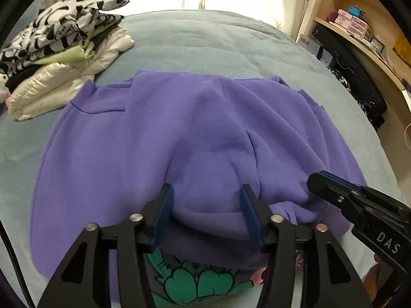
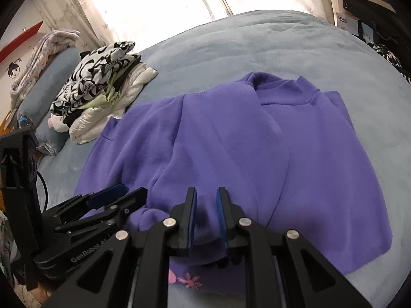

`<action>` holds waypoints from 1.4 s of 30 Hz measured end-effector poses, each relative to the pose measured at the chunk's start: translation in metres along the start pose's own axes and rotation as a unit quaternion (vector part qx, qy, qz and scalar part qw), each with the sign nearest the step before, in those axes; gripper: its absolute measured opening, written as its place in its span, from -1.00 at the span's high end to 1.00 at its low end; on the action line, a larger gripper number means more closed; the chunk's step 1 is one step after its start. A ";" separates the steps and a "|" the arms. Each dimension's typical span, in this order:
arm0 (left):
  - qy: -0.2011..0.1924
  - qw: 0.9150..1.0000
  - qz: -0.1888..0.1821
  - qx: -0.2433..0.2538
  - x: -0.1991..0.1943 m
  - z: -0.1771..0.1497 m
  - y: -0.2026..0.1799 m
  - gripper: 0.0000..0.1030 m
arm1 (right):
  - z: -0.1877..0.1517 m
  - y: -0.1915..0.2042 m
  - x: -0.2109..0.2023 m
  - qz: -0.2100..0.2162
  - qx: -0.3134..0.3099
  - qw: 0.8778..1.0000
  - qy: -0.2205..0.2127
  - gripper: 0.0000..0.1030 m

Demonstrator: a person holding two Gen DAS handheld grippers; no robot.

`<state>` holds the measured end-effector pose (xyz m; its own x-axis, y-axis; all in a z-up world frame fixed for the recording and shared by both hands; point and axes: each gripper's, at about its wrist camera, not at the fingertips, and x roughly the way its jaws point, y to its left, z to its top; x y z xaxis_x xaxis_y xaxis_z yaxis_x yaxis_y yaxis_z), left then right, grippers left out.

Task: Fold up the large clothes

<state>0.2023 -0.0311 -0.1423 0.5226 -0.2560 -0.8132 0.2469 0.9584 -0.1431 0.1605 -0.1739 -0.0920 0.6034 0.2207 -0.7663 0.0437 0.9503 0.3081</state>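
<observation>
Left gripper (image 1: 205, 215) fingers stand wide apart, a bulge of purple sweatshirt (image 1: 179, 128) hem between the blue pads but not pinched. Right gripper (image 2: 206, 220) fingers are narrow, closed on a fold of the same hem. Sweatshirt lies spread on the blue bed (image 2: 257, 41), sleeves folded in, collar at the far end, printed side showing under the near edge. Stack of folded clothes (image 1: 59, 59) sits far-left, just beside one shoulder.

left gripper (image 1: 205, 192) angled down with jaws apart, right gripper (image 2: 206, 196) beside it, jaws narrowly parted.
</observation>
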 end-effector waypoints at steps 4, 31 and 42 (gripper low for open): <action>-0.005 1.000 -0.003 -0.010 -0.018 -0.007 0.001 -0.27 | -0.007 0.004 -0.013 0.003 0.007 1.000 -0.004 0.68; -0.002 0.995 -0.049 -0.089 -0.112 -0.099 0.058 -0.66 | -0.064 0.043 -0.083 -0.016 -0.034 0.999 -0.030 0.44; -0.004 0.966 -0.126 -0.225 -0.066 -0.123 0.117 -0.66 | -0.067 0.064 -0.065 -0.023 -0.078 0.995 -0.053 0.44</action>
<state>0.0960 0.1135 -0.1750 0.4981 -0.4882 -0.7166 -0.0111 0.8228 -0.5683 0.0711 -0.1130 -0.0607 0.6840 0.1608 -0.7116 -0.0472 0.9831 0.1768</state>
